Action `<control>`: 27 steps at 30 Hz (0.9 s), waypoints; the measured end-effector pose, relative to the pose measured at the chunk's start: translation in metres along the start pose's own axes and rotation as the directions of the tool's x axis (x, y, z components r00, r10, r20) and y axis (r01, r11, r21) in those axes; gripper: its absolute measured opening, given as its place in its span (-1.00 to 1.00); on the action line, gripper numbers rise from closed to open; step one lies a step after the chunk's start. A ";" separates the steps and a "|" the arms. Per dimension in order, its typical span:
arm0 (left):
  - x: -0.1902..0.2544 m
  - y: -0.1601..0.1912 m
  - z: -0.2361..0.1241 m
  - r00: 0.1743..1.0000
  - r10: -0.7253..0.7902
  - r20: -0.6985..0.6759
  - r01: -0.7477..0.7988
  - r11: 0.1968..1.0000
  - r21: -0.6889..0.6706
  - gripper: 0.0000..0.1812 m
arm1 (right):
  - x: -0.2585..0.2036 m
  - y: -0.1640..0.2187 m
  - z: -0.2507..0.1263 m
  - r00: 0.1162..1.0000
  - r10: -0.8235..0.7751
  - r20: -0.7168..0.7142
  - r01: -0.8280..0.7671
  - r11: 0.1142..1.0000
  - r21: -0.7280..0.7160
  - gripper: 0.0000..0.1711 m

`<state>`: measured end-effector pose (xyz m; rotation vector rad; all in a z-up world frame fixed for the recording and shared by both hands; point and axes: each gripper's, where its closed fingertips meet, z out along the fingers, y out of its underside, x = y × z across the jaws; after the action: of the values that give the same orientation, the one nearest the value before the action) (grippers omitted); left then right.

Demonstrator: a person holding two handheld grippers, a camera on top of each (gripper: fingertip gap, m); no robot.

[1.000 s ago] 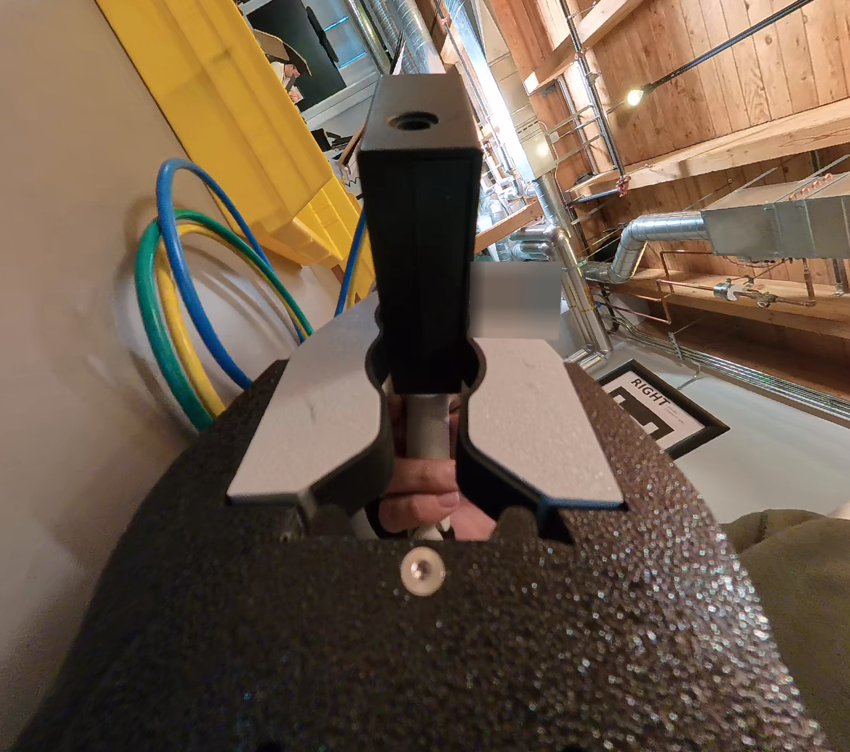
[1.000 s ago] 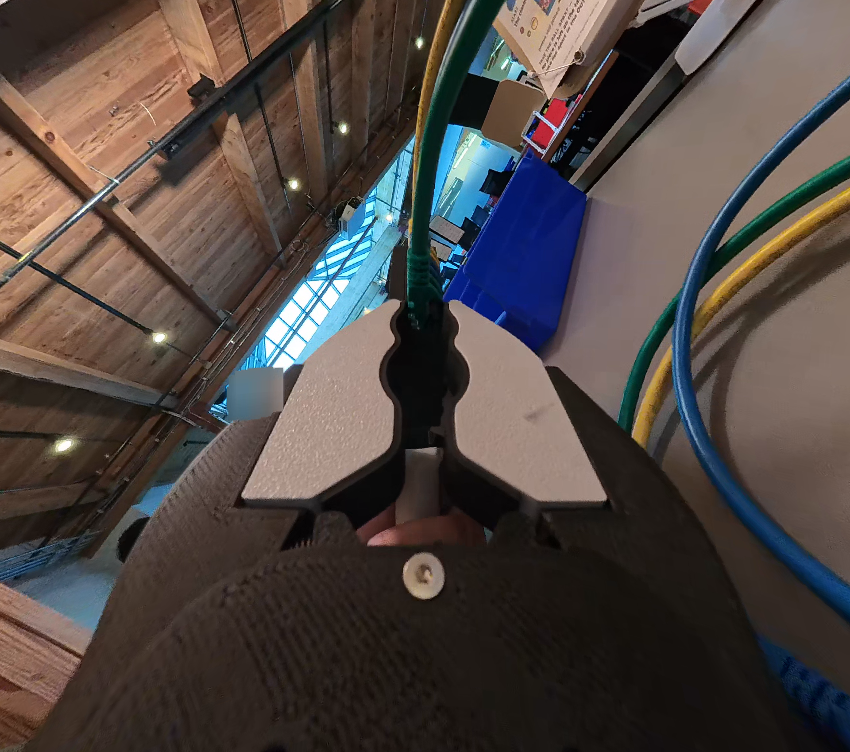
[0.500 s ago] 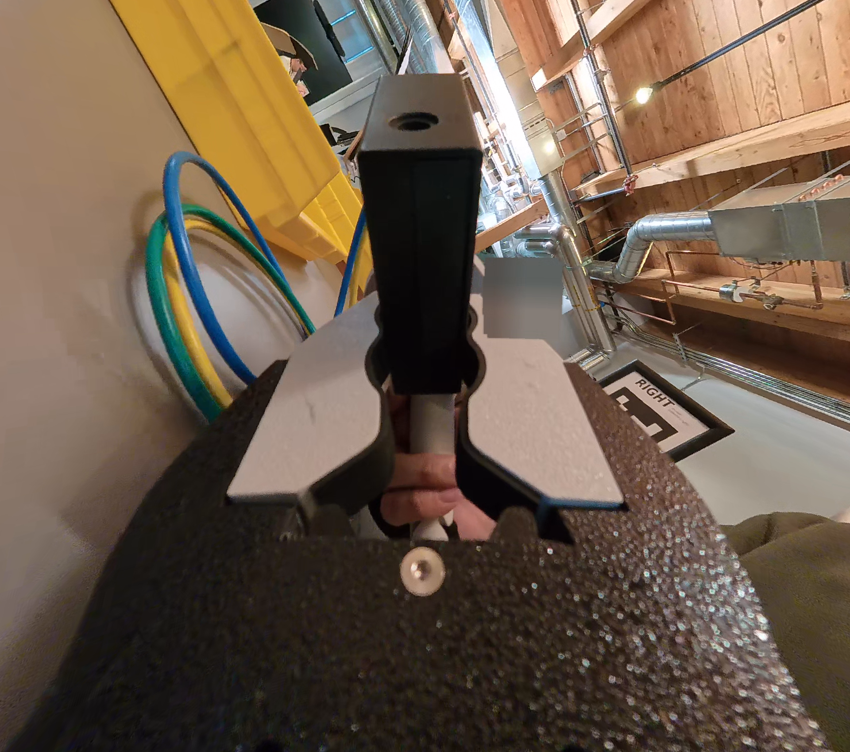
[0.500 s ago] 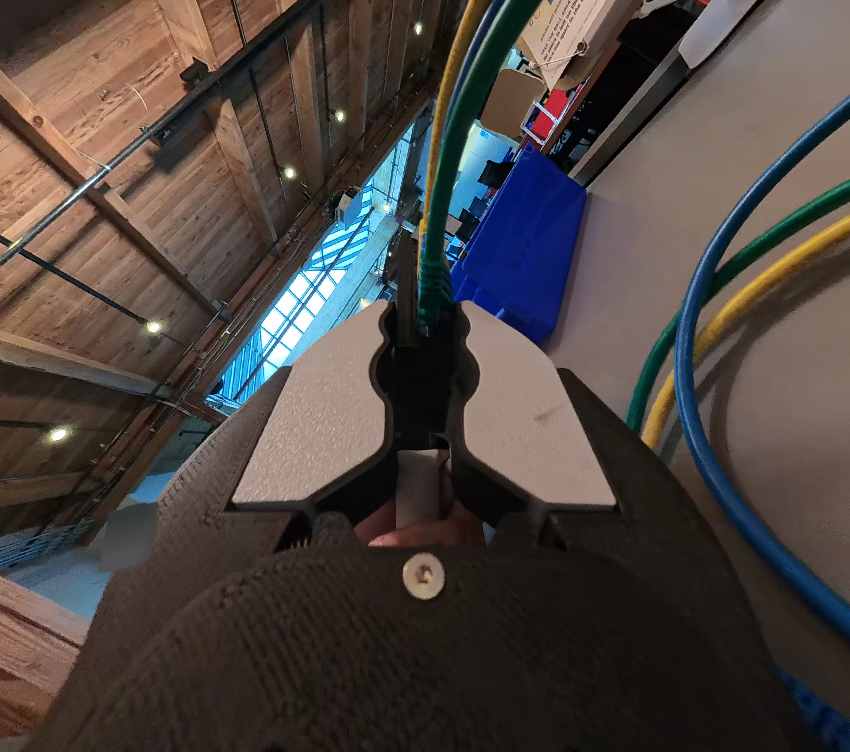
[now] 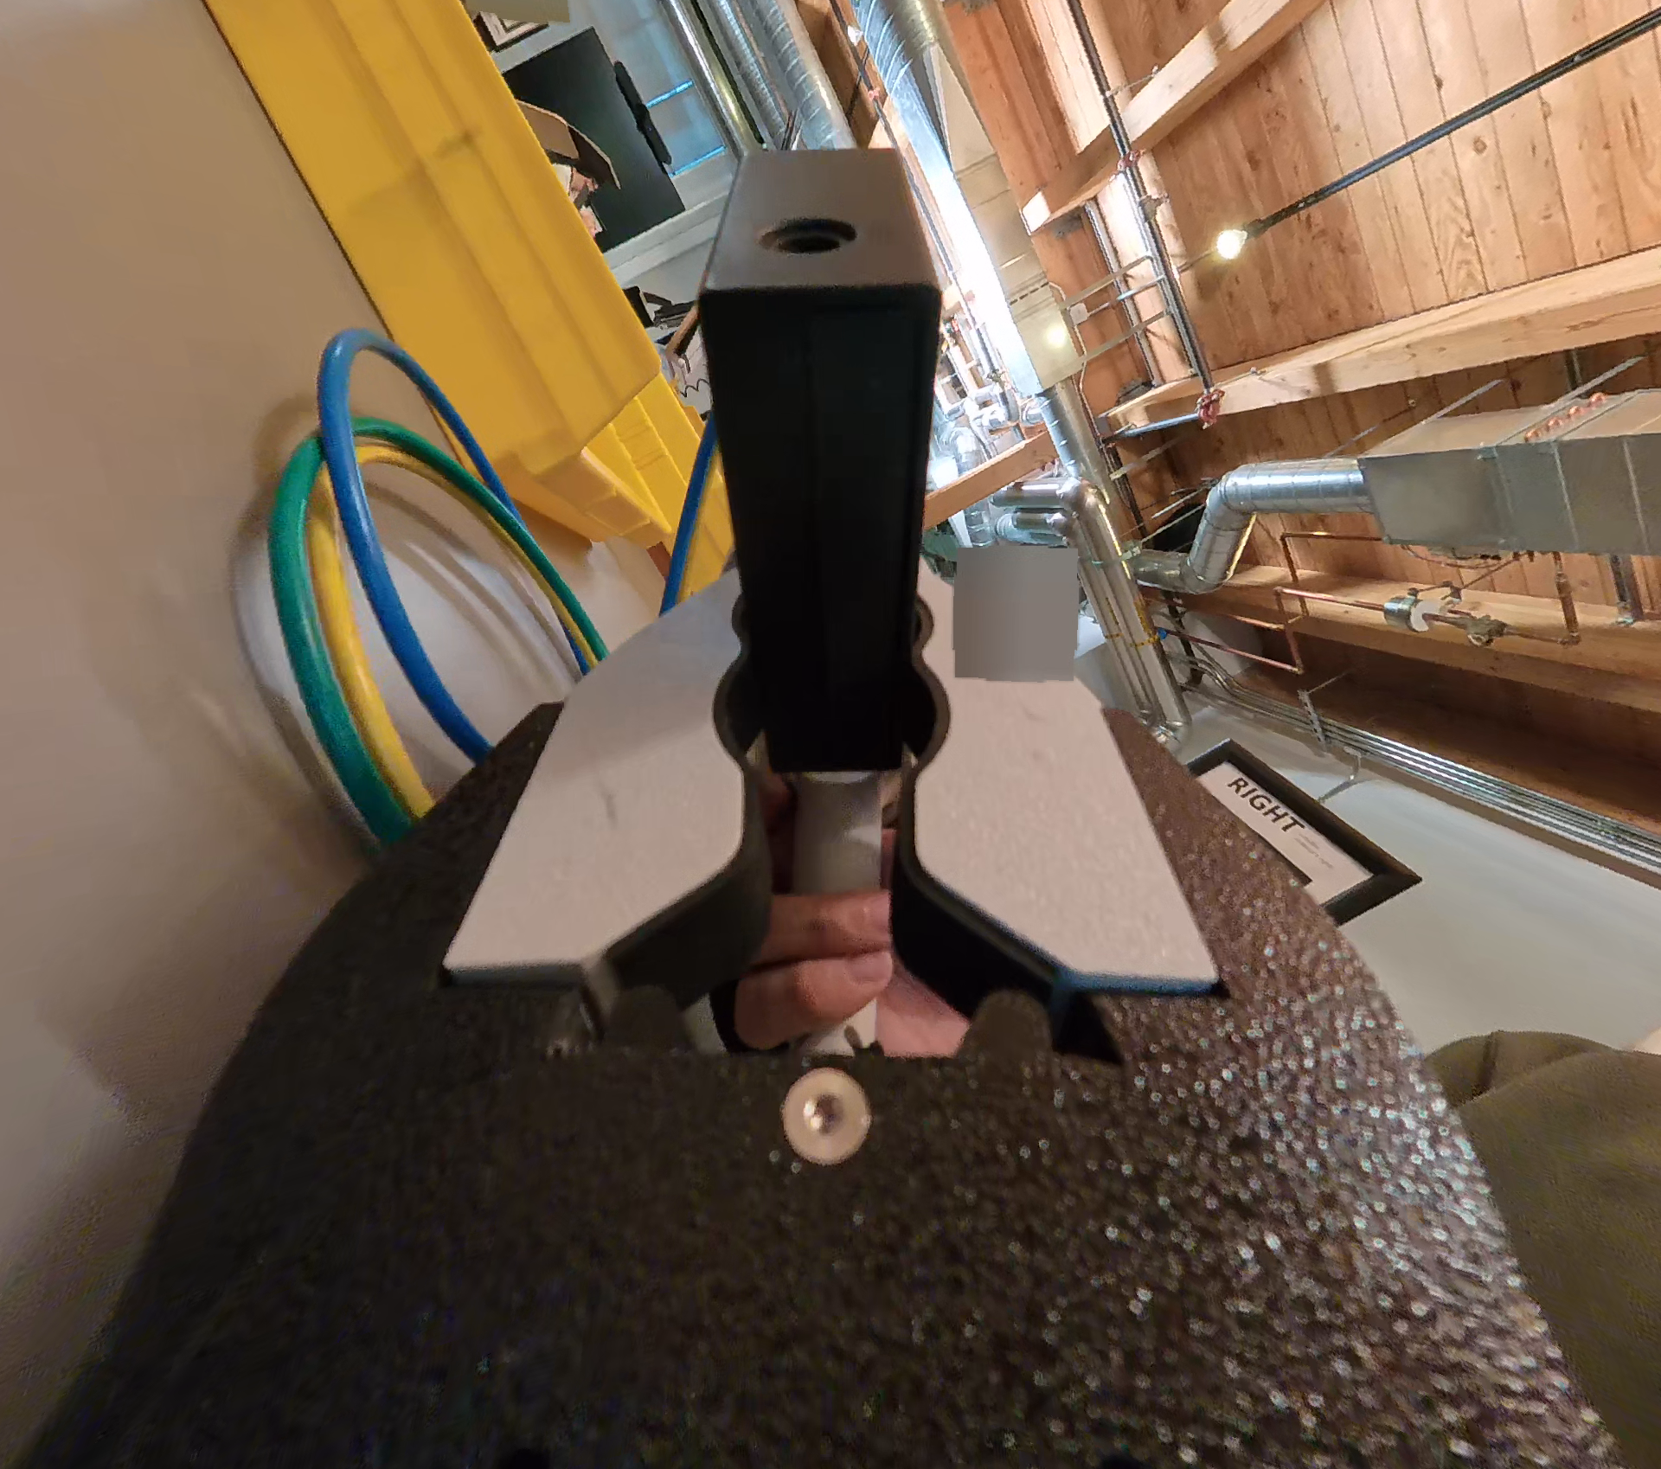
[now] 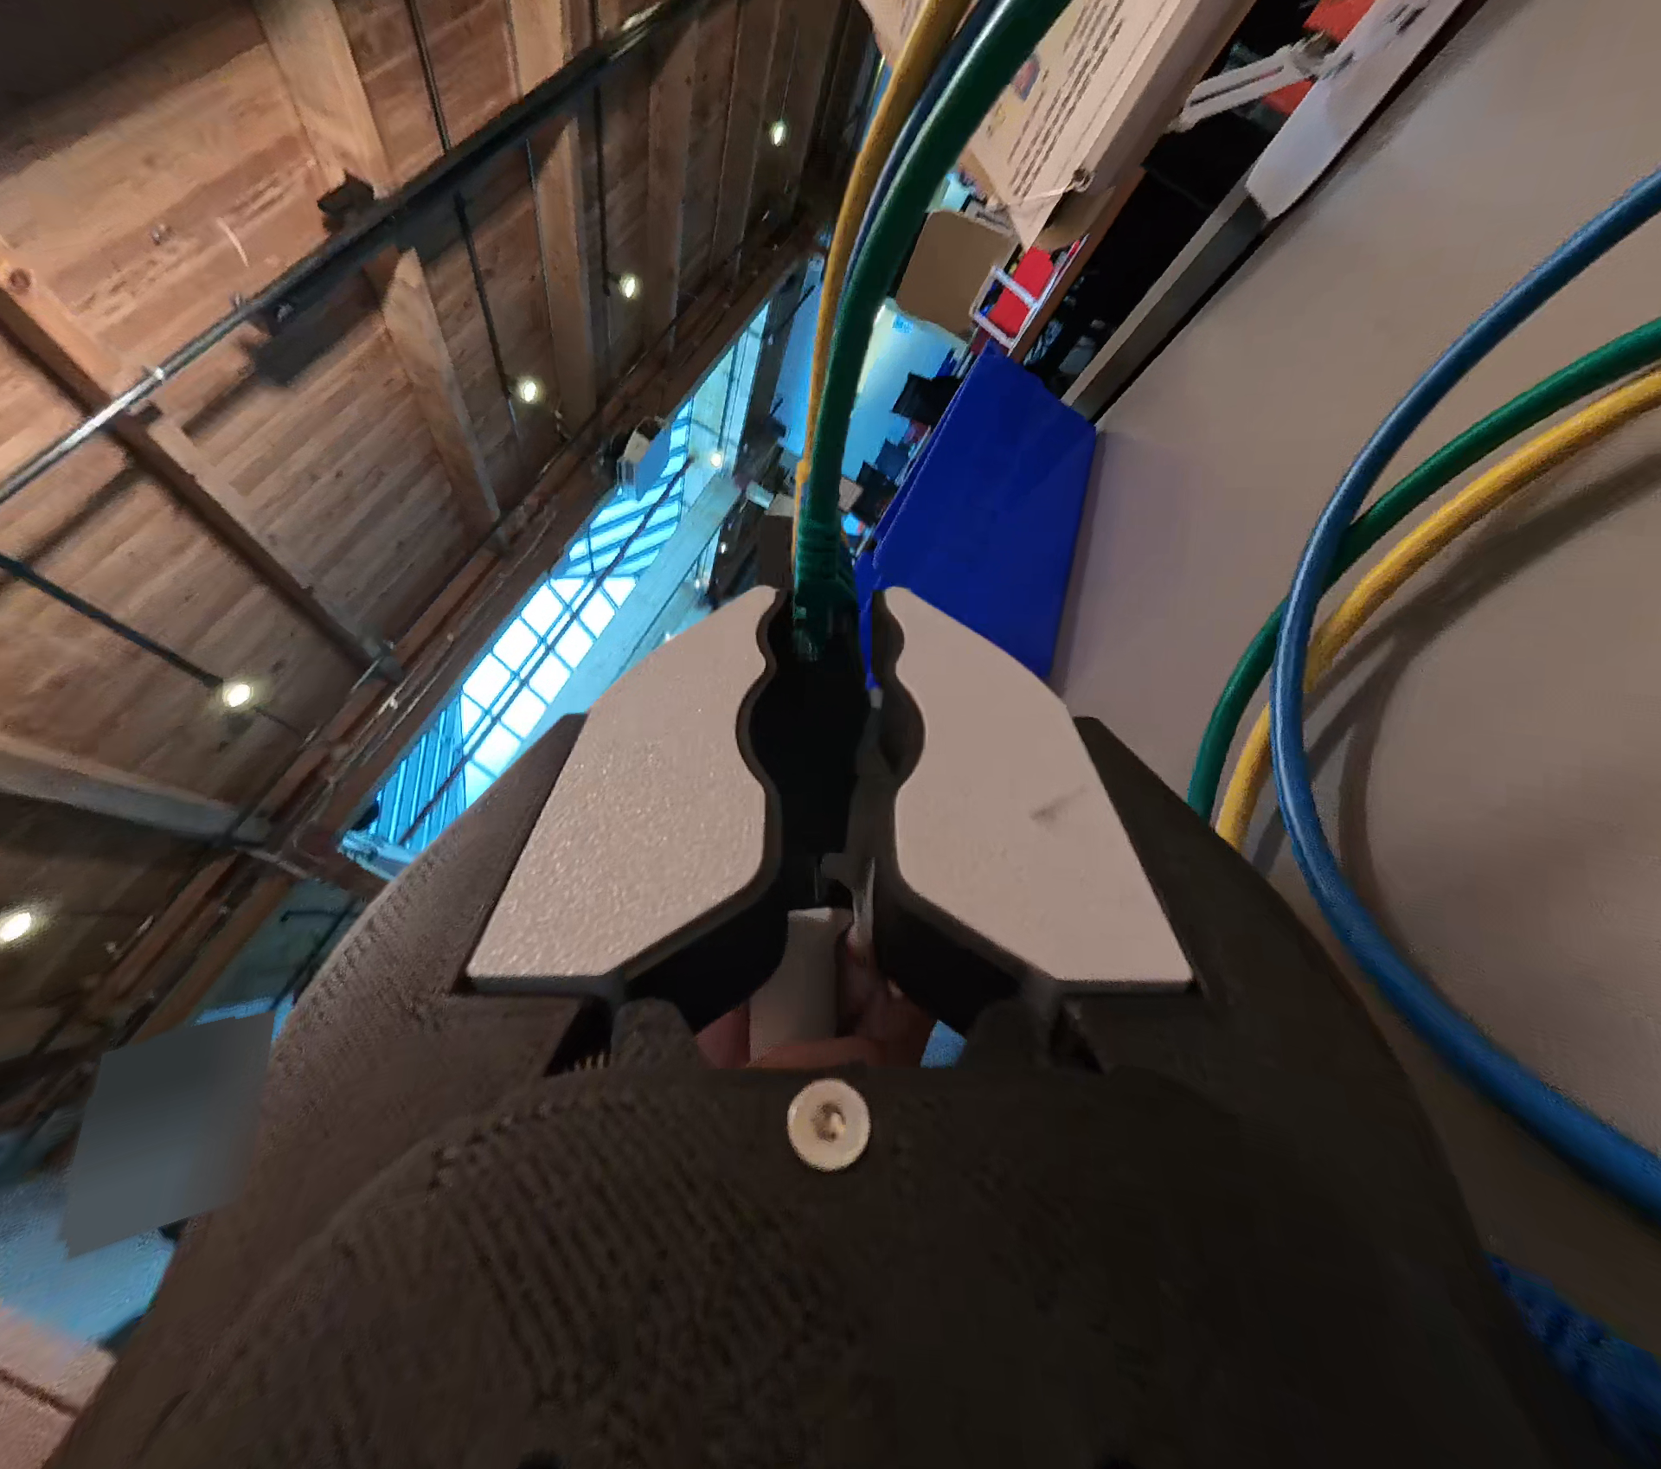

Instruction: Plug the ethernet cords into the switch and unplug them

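Drifted only a little since a second ago: yellow bin [image 5: 422, 185] sits further toward 1 o'clock in the left wrist view, blue bin [image 6: 980, 518] likewise in the right wrist view. Clamped narrow around the black switch [image 5: 818, 455] at the left gripper [image 5: 822, 671], body standing on end toward 12 o'clock off the beige table [image 5: 135, 437]. Pinched narrow on the green cord's plug [image 6: 822, 599] at the right gripper [image 6: 827, 644], green cord [image 6: 908, 185] arching up to 12 o'clock beside a yellow cord [image 6: 899, 105]. Ports hidden, so cannot tell which cords are seated. Looped at 9 o'clock on the table: blue cord [image 5: 377, 527], plus green and yellow. Risks, judged: plug cocked in the pinch and jamming at the port; latch tab squeezed or snapped; switch twisting in its end-on clamp under insertion force; slack loops snagging and dragging.
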<state>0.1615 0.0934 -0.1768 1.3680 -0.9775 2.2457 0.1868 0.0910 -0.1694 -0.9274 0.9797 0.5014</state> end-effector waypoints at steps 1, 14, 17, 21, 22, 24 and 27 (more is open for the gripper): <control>0.000 -0.001 -0.001 1.000 -0.003 -0.001 0.003 1.000 0.004 -0.70 | 0.000 -0.001 0.000 1.000 0.009 0.005 -0.010 1.000 0.012 -0.82; -0.002 0.003 0.001 1.000 0.014 0.014 -0.014 1.000 -0.020 -0.70 | 0.001 0.007 0.004 1.000 0.029 0.008 -0.029 0.999 -0.032 -0.83; -0.002 0.003 0.001 1.000 0.017 0.019 -0.017 1.000 -0.014 -0.70 | 0.001 0.007 0.004 0.997 0.078 0.021 -0.077 0.997 -0.024 -0.84; -0.002 0.001 0.001 1.000 0.012 0.023 -0.012 1.000 0.002 -0.70 | 0.001 0.008 0.003 0.996 0.084 0.022 -0.084 0.996 -0.004 -0.84; -0.002 0.001 0.001 1.000 0.006 0.019 -0.006 1.000 0.007 -0.70 | 0.000 0.008 0.003 0.996 0.085 0.023 -0.085 0.996 -0.001 -0.84; -0.001 0.000 0.001 1.000 -0.001 0.014 0.001 1.000 0.010 -0.70 | 0.000 0.008 0.004 0.995 0.091 0.031 -0.091 0.996 -0.002 -0.84; -0.001 0.000 0.001 1.000 0.009 0.014 -0.009 1.000 0.011 -0.70 | -0.001 0.007 0.004 0.995 0.087 0.044 -0.088 0.996 0.001 -0.84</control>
<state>0.1626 0.0930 -0.1772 1.3881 -0.9798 2.2543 0.1831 0.0987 -0.1708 -0.8696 0.9840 0.5916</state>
